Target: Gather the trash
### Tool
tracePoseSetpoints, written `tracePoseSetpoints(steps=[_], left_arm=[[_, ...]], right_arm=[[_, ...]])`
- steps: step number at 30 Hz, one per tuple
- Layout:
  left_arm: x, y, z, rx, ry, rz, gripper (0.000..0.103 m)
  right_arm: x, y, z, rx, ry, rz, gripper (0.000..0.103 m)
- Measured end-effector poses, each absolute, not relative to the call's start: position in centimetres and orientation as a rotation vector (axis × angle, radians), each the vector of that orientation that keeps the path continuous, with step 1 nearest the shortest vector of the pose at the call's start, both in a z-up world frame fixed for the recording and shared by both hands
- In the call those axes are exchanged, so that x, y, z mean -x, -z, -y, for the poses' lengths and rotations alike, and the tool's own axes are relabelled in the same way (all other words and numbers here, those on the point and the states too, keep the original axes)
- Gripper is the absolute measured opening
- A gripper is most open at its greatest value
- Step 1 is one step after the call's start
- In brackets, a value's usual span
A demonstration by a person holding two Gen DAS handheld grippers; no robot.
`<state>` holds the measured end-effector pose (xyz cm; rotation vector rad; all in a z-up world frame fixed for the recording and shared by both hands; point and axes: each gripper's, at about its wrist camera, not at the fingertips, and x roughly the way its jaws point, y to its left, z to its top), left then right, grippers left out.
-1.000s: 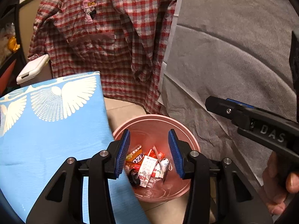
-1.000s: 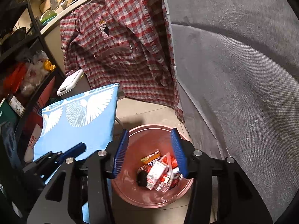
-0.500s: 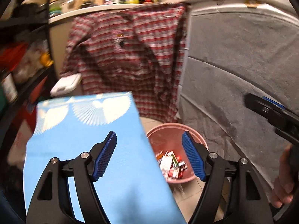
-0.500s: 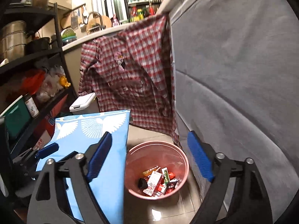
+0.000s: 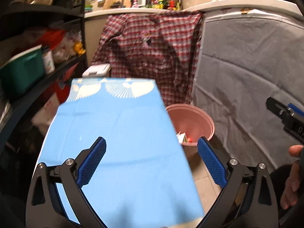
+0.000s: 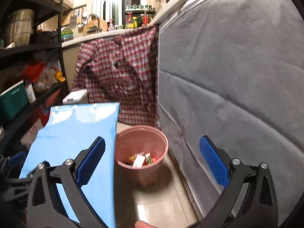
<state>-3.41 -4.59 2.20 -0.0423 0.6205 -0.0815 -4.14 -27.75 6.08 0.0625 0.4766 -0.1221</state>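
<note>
Trash (image 6: 141,159) lies in the pink bin (image 6: 163,138) on the floor, ahead of and below both grippers, nearer the right gripper (image 6: 152,161). The left gripper (image 5: 151,160) hangs over the blue table (image 5: 117,133). Both have just been opening (nothing between them) and now stand wide.

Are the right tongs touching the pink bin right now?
Apart. In the right wrist view the right tongs stand open and empty, and the pink bin sits on the floor well beyond their fingertips.

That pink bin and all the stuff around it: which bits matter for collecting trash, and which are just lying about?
Part of the job:
- pink bin
- wrappers and cartons inside it
- left gripper, open, empty
- right gripper, open, empty

Just lying about:
- plaid shirt
- blue cloth
- grey cover
- shelf clutter
</note>
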Motion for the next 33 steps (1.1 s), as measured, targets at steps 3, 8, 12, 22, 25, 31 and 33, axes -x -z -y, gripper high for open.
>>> tracePoseSetpoints(steps=[3, 8, 12, 22, 25, 31, 33], left_arm=[[4.6, -1.1, 3.9, 0.050, 0.068, -0.636, 0.094], [4.5, -1.2, 3.7, 0.033, 0.038, -0.622, 0.094], [4.3, -0.8, 4.1, 0.033, 0.045, -0.649, 0.094], [4.5, -0.8, 4.4, 0.038, 0.043, -0.646, 0.094], [4.5, -0.9, 4.3, 0.040, 0.041, -0.644, 0.094], [4.6, -1.1, 4.3, 0.028, 0.045, -0.639, 0.094], [4.6, -1.1, 4.4, 0.030, 0.044, -0.639, 0.094]], right_arm=[[5.5, -5.4, 27.4, -0.055, 0.117, -0.489, 0.098], [6.0, -4.2, 26.8, -0.041, 0.110, -0.524, 0.098], [5.9, -3.6, 26.6, -0.035, 0.115, -0.544, 0.098], [5.6, -3.1, 26.8, -0.026, 0.120, -0.568, 0.098], [5.6, -3.1, 26.9, -0.026, 0.119, -0.568, 0.098], [5.6, -3.1, 26.9, -0.030, 0.119, -0.567, 0.098], [5.6, -3.0, 26.9, -0.033, 0.119, -0.567, 0.098]])
